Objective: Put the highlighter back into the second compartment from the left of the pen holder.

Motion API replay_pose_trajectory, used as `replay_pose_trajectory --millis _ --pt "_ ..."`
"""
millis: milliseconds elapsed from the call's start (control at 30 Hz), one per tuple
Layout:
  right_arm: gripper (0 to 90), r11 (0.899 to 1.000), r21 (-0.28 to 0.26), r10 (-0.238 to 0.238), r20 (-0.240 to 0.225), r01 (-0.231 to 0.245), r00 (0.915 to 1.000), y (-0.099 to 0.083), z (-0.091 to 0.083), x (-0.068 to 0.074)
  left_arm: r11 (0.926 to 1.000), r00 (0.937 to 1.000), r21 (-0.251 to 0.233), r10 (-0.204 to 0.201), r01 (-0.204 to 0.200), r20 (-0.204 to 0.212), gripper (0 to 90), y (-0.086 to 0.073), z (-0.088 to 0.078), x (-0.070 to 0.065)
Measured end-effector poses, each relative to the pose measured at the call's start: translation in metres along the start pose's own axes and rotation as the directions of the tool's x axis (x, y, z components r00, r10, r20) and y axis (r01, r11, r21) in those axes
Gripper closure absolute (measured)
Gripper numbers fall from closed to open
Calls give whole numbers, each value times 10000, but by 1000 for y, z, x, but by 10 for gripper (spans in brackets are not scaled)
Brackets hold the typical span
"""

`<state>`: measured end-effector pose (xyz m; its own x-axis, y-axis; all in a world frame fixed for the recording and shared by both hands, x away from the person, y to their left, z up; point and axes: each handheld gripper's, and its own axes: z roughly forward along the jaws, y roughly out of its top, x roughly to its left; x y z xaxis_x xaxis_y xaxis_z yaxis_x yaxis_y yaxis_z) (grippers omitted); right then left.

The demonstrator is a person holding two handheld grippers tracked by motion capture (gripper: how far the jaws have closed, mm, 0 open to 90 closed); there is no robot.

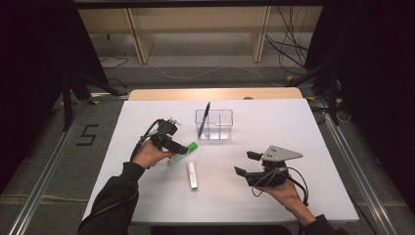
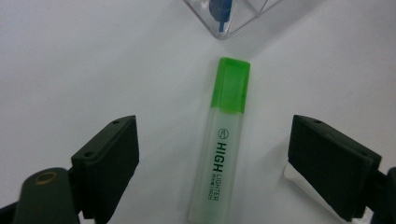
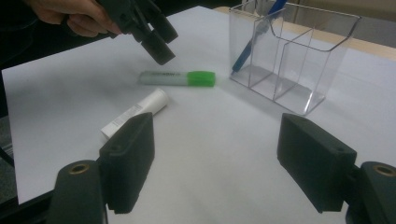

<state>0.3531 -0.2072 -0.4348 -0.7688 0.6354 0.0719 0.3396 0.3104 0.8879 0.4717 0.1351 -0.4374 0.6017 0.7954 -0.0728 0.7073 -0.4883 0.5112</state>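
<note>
Jaws of the left tool [image 2: 215,158] gape around the green highlighter [image 2: 223,140], untouched; right tool [image 3: 224,158] gapes empty.

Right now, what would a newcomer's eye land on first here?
The green-capped translucent highlighter lying flat on the white table, with the left gripper hovering open right above it. Next, the clear plastic three-compartment organiser toward the far side, a blue pen leaning in its left compartment. A white tube lies near the middle; the right gripper waits open.

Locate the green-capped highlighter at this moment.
In the high view the highlighter lies flat on the white table, left of centre, under the open left gripper, between the clear organiser and the white tube.
</note>
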Motion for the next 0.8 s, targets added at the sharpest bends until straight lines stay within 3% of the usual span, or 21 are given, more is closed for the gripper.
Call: replay_pose_trajectory --millis 367,500,800 --pt "284 10000 68 -49 -47 50 10000 -1 1 0 9989 9998 441 167 -169 46 228 1 6 -1" --pt "284 10000 56 -73 -32 73 10000 -1 1 1 9963 9991 773 378 -390 170 257 3 8 -1" --pt "284 9998 135 -123 -12 123 9999 -1 1 2 9904 9980 1293 432 -489 466 352 5 14 -1"
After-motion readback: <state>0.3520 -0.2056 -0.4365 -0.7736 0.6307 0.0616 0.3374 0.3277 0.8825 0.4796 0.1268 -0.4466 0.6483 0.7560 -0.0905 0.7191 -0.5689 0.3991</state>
